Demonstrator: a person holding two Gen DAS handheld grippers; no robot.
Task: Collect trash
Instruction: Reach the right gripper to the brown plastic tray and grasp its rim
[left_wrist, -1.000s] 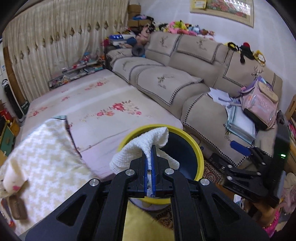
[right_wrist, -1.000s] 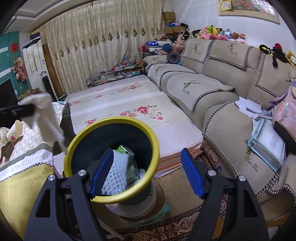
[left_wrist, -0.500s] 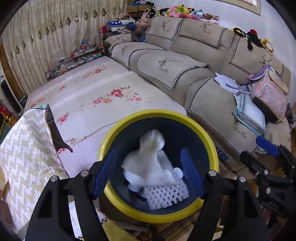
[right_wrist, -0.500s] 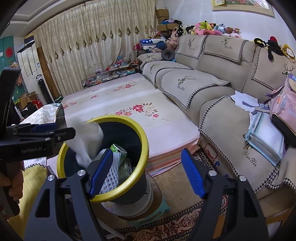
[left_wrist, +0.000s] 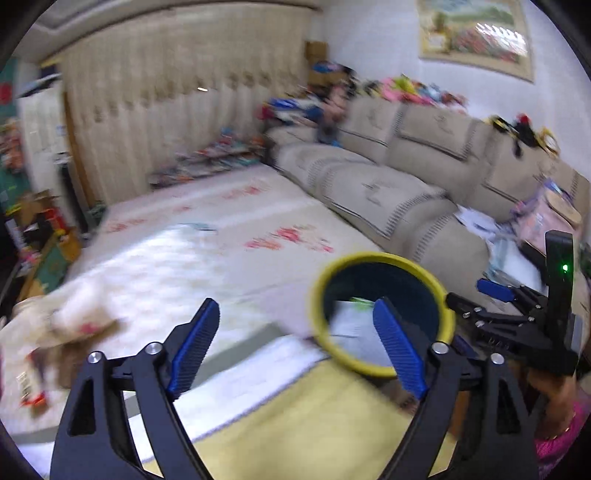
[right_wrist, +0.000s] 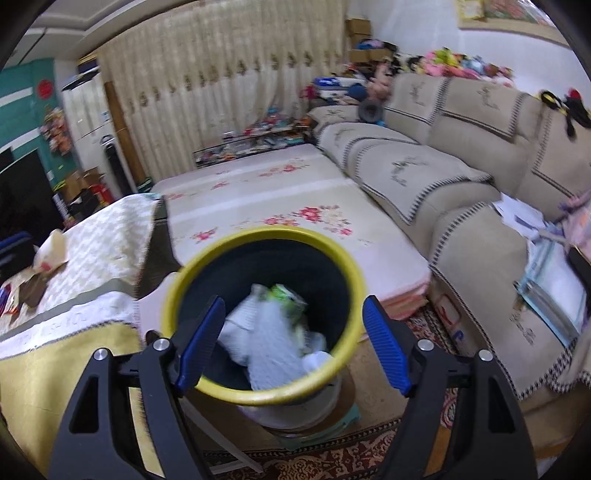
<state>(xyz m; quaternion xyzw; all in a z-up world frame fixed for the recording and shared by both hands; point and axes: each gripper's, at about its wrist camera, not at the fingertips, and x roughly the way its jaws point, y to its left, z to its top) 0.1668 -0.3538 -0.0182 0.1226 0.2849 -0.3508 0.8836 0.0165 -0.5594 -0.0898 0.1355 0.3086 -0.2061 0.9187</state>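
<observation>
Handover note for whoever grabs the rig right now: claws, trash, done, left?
Left claw: empty, jaws opening, off to the bin's left.
Right claw: open, empty, above the yellow-rimmed trash bin.
Done: white paper trash and a green carton lie in the bin.
Left: wrappers and scraps on the patterned tablecloth, by the paper cup.

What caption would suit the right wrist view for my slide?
Open right claw above the yellow-rimmed bin with white trash inside, beside the beige sofa.
</observation>
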